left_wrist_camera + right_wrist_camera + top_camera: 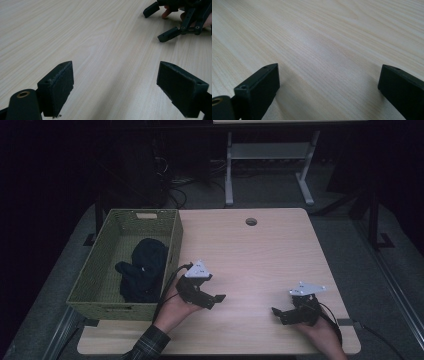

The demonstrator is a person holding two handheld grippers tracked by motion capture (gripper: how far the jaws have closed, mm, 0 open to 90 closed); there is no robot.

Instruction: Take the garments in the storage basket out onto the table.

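Note:
A green woven basket point(100, 285) stands on the left part of the wooden table point(260, 255), and a dark bundled cloth point(144, 270) lies inside it. My left gripper point(215, 301) hovers just right of the basket, its jaws pointing right and open, with bare wood between them point(117, 87). My right gripper point(278, 316) sits low near the front right, open and pointing left, over bare wood point(328, 87). In the left gripper view, the right gripper point(157, 23) appears at the top right, jaws spread, with fingers of the hand behind it.
A round cable hole point(251, 221) sits near the table's far edge. Beyond the table stand a white desk frame point(270, 165) and dark floor with cables. A plaid sleeve point(150, 345) enters at the bottom left.

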